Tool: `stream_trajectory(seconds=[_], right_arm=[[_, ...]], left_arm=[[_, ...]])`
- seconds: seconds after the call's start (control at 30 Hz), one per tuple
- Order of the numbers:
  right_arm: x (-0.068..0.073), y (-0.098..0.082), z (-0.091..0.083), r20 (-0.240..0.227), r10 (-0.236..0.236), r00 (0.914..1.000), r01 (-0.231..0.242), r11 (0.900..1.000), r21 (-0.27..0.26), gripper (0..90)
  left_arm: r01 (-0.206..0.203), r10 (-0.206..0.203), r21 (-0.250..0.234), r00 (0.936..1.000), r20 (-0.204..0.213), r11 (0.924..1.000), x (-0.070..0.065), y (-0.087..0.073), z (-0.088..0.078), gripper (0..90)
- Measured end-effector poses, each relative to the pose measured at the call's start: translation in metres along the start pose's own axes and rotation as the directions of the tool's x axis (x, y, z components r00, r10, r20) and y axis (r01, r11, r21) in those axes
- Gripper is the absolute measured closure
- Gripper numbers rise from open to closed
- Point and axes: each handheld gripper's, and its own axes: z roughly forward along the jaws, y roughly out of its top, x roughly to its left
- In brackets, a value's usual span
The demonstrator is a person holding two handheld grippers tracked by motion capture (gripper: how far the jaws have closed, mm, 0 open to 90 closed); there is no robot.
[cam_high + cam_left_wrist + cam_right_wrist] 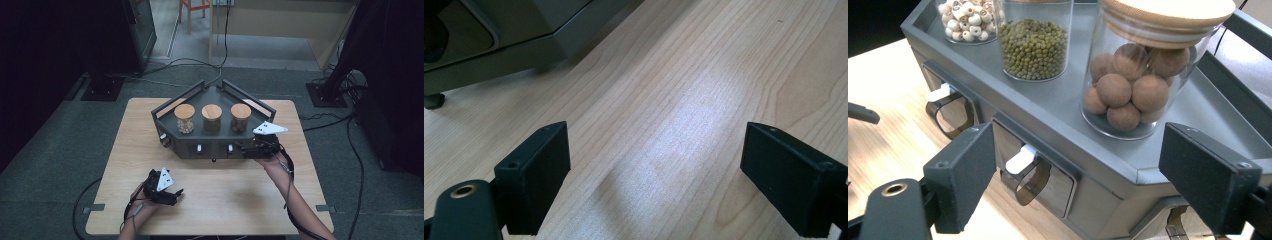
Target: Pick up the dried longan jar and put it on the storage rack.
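Right hand-held gripper is lining up on the drawer handle of the grey rack.

The rack is sitting at the centre of the counter, carrying three lidded jars along its top: white seeds, green beans and brown balls. The right jaws are standing wide apart around nothing, seemingly readying for a pull. The left hand-held gripper, at lower left of the high view, is likewise gaping empty over bare wood, apparently idle.
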Motion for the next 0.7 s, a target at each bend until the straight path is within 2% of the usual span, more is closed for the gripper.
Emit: stream_trajectory(seconds=[0.17,0.33,0.47,0.7], right_arm=[[0.003,-0.008,-0.004,-0.007,-0.047,0.9989,0.047,0.999,-0.018,15.2],[0.003,-0.014,-0.006,-0.021,-0.041,0.9989,0.04,0.999,-0.026,15.1],[0.005,-0.018,-0.008,-0.021,-0.044,0.9988,0.044,0.999,-0.028,15.1],[0.01,-0.027,-0.009,-0.022,-0.069,0.9974,0.068,0.997,-0.024,15.1]], left_arm=[[0.002,-0.002,0.0,1.0,-0.002,1.0,0.0,0.0,0.0,12.4],[0.004,-0.004,0.001,1.0,-0.001,1.0,0.0,0.0,0.001,12.4],[0.038,-0.037,-0.035,0.999,0.024,0.9987,0.004,-0.004,-0.002,12.4],[0.044,-0.043,-0.03,0.9988,0.021,0.9986,0.005,-0.005,-0.003,12.4]])
